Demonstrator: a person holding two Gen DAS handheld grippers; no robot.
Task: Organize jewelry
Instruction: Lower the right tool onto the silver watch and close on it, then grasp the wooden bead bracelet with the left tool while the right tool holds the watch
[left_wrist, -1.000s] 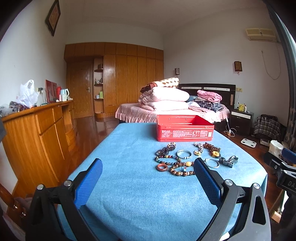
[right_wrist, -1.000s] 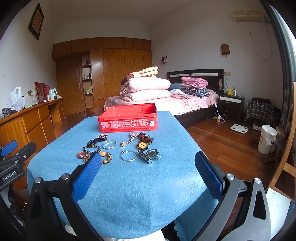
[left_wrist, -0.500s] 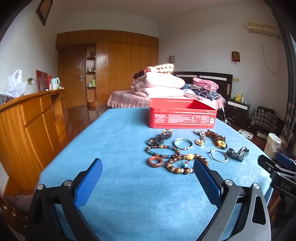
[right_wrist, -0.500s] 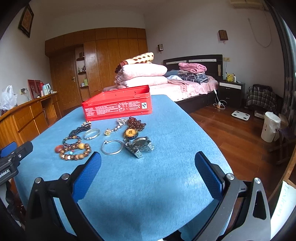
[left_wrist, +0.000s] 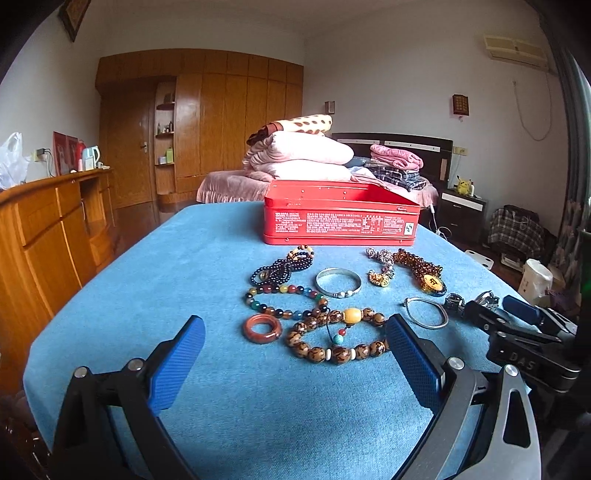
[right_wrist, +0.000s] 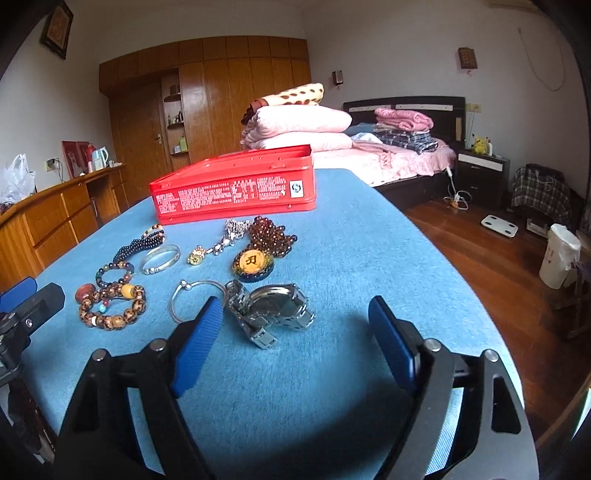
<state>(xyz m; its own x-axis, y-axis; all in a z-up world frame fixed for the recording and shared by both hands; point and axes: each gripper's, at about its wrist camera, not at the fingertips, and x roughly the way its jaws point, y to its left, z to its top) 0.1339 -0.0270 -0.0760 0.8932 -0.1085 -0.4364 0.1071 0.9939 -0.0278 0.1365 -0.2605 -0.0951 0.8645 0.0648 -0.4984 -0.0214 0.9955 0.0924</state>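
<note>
Both tools are coming in closer over the blue surface. Right tool is gaping wide, holding nothing, with the watch lying just ahead. Left tool is gaping too, facing the brown beads. Red box is waiting behind.

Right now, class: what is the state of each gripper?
Left gripper: open, holding nothing.
Right gripper: open, holding nothing, near the watch.
</note>
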